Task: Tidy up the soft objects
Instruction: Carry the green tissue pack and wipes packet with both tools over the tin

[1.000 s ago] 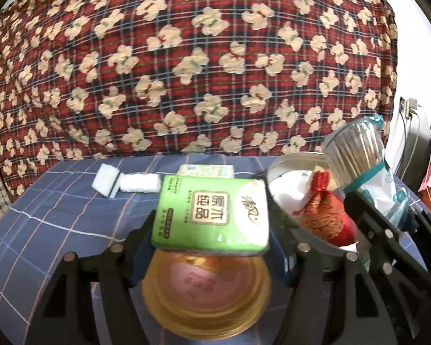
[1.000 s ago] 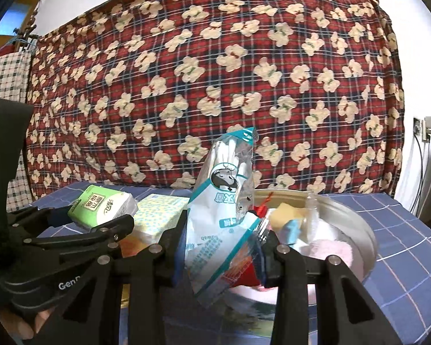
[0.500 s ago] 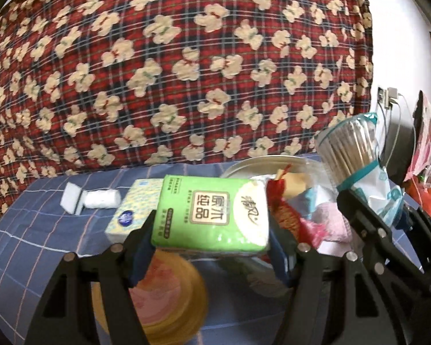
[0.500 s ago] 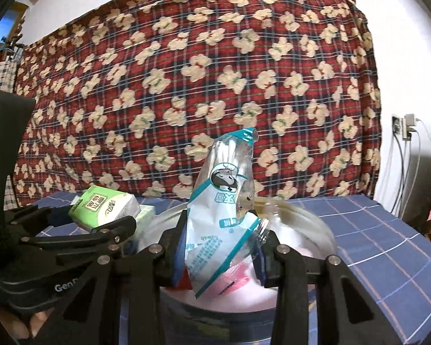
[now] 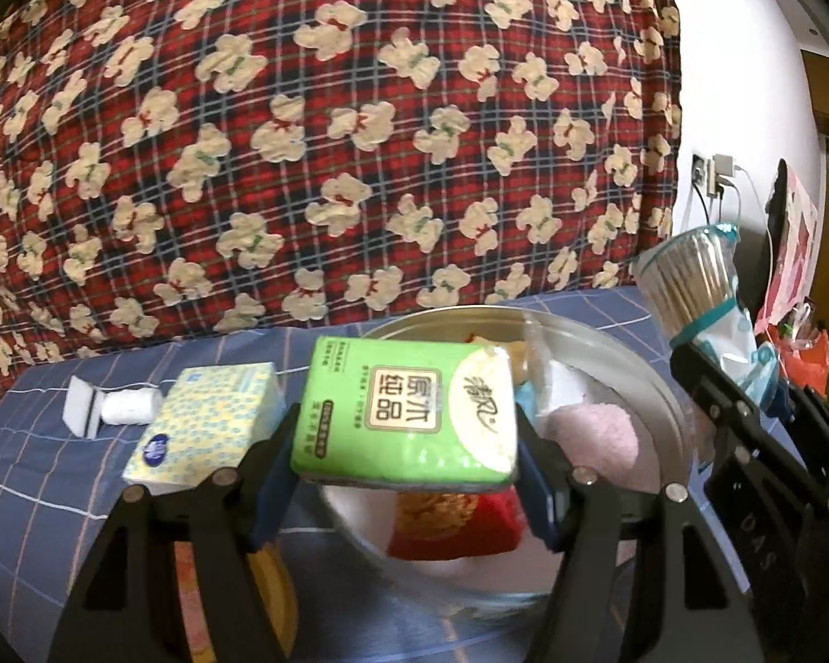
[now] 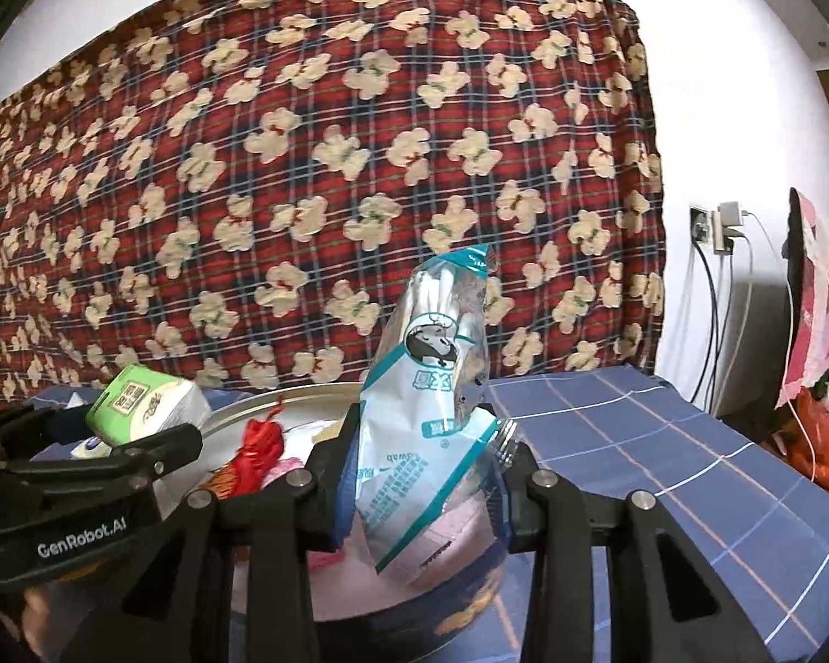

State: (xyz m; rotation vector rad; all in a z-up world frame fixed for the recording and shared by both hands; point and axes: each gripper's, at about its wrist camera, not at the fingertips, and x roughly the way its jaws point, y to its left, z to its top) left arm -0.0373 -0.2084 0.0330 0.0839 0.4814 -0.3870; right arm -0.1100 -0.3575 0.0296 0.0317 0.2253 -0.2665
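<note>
Left jaws: we see the left gripper [image 5: 406, 475] about half spread, both blue pads pressed against the short ends of a green tissue pack [image 5: 409, 411], which it holds flat and label-up.
Right jaws: the right gripper [image 6: 425, 489] is closed to a narrow gap on a teal-and-white bag of cotton swabs [image 6: 431, 403]; the bag stands upright between the pads, its clear top leaning a little to the right.
Where the green tissue pack is: lifted off the cloth, above the near left rim of the metal basin [image 5: 657, 403].
Where the bag of cotton swabs is: we find it raised over the right side of the same basin, with the swab ends showing through the clear top in the left wrist view.
Inside the basin: a pink fluffy cloth [image 5: 597, 436], a red pouch with gold pattern [image 5: 458, 519] nearest the left gripper, and something white and pale blue further back that we cannot name.
Beside the basin: a yellow dotted tissue box [image 5: 210, 425] lies just left of it on the blue checked cloth [image 5: 38, 486]; further left we see a white roll [image 5: 130, 406] touching a small white block [image 5: 80, 403].
Below the left jaws: a yellow rounded edge, blurred; we cannot tell what it is.
Background: a red plaid drape with cream bears [image 6: 331, 166] hangs behind the table; a wall socket with cables [image 6: 718, 226] sits to the right.
</note>
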